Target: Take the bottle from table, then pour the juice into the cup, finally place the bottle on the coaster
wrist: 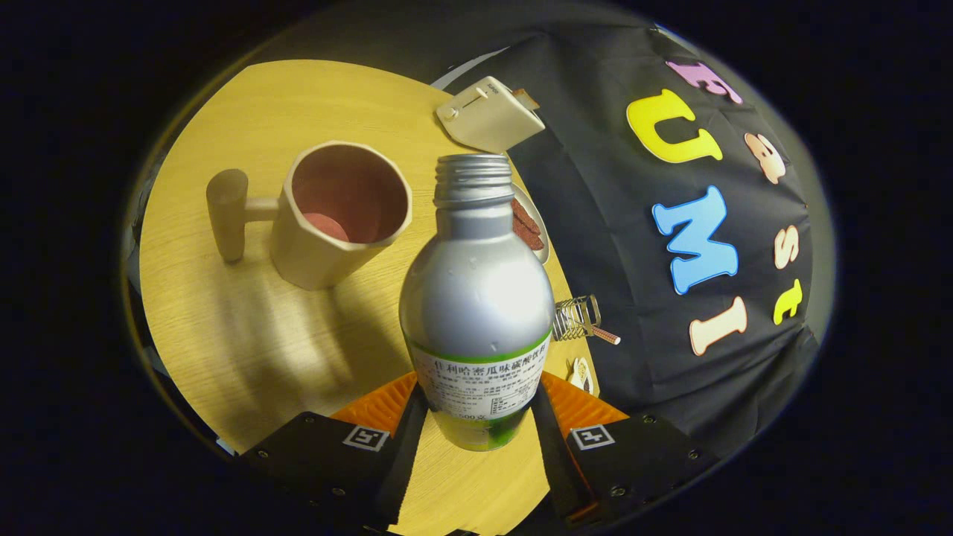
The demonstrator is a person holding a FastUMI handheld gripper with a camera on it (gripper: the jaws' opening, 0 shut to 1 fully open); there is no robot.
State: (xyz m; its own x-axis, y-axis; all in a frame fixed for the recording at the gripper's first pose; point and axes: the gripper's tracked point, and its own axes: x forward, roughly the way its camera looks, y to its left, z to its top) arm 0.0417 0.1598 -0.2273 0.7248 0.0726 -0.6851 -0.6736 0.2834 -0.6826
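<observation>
silver bottle, beige cup, wood-grain table

My gripper has two black housings dotted with small screws, each bearing a square black-and-white marker, and ribbed fingers.

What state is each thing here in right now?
Gripper: shut on the bottle.
Bottle: uncapped, held off the table, tilted toward the cup.
Cup: upright on the table, open.
Toaster: a slice sticking out.
</observation>
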